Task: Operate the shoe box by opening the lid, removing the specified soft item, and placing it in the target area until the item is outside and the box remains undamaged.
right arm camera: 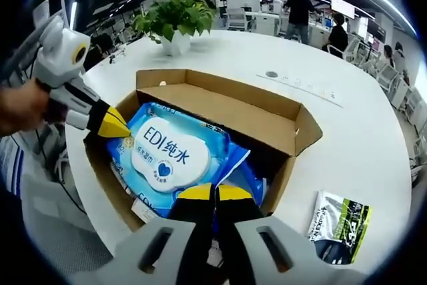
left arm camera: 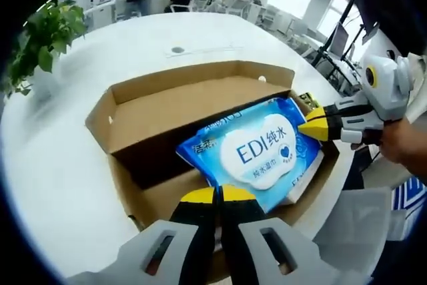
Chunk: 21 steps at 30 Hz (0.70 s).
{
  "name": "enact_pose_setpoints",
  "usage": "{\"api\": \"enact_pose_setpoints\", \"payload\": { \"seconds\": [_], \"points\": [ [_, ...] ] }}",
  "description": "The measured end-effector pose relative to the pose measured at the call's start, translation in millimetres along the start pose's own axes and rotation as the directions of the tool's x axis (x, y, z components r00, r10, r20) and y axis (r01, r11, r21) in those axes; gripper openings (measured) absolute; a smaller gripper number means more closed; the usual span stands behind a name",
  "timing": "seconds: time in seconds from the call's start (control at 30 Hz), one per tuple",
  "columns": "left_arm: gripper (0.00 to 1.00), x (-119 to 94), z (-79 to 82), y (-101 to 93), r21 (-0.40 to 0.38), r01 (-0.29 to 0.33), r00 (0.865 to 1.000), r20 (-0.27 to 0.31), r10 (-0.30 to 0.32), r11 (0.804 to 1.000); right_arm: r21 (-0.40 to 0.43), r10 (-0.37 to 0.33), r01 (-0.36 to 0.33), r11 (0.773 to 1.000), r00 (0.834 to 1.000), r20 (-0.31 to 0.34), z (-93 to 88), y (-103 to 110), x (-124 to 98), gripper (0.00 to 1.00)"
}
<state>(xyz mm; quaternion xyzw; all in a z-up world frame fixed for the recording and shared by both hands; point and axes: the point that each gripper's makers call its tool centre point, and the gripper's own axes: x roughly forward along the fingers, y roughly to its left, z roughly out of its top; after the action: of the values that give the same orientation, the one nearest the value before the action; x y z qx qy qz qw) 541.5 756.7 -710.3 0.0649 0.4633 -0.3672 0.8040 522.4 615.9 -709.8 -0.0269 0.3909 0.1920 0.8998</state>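
Note:
An open brown cardboard shoe box (left arm camera: 143, 108) (right arm camera: 293, 128) sits on a round white table, its lid flap folded back. A blue and white wet-wipes pack (left arm camera: 257, 151) (right arm camera: 170, 151) printed "EDI" lies tilted in the box and partly over its rim. My left gripper (left arm camera: 217, 195) is shut on the pack's near edge; in the right gripper view it comes in from the left, its yellow tips (right arm camera: 115, 125) at the pack's corner. My right gripper (right arm camera: 215, 193) is shut on the opposite edge, and its yellow tips (left arm camera: 312, 127) reach the pack's corner, held by a hand.
A potted plant (left arm camera: 47, 35) (right arm camera: 175, 21) stands on the table (left arm camera: 60, 185) beyond the box. A black and green packet (right arm camera: 340, 221) lies on the table beside the box. The table edge runs close behind the box. People and chairs are in the far background.

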Motion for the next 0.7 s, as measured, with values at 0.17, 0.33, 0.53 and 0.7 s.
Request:
{"api": "enact_pose_setpoints", "payload": {
  "seconds": [0.17,0.33,0.53,0.7],
  "points": [
    [0.0,-9,5.4,-1.4,-0.002,0.004,1.0,0.017,-0.004,1.0,-0.005,-0.001,0.002,1.0,1.0,0.011,6.6,3,-6,0.0],
    [0.0,-16,10.8,-5.1,-0.001,0.008,1.0,0.026,-0.008,1.0,0.03,0.004,-0.005,1.0,1.0,0.023,12.3,2,-15,0.0],
    [0.0,-24,19.5,-13.3,0.012,0.017,0.999,0.043,-0.018,1.0,0.039,-0.001,0.0,0.999,0.999,0.034,17.7,0,-27,0.0],
    [0.0,-30,26.3,-20.1,0.019,0.027,0.998,0.056,-0.028,0.999,0.048,-0.005,0.003,0.999,0.999,0.043,21.8,-2,-37,0.0]
  ]
}}
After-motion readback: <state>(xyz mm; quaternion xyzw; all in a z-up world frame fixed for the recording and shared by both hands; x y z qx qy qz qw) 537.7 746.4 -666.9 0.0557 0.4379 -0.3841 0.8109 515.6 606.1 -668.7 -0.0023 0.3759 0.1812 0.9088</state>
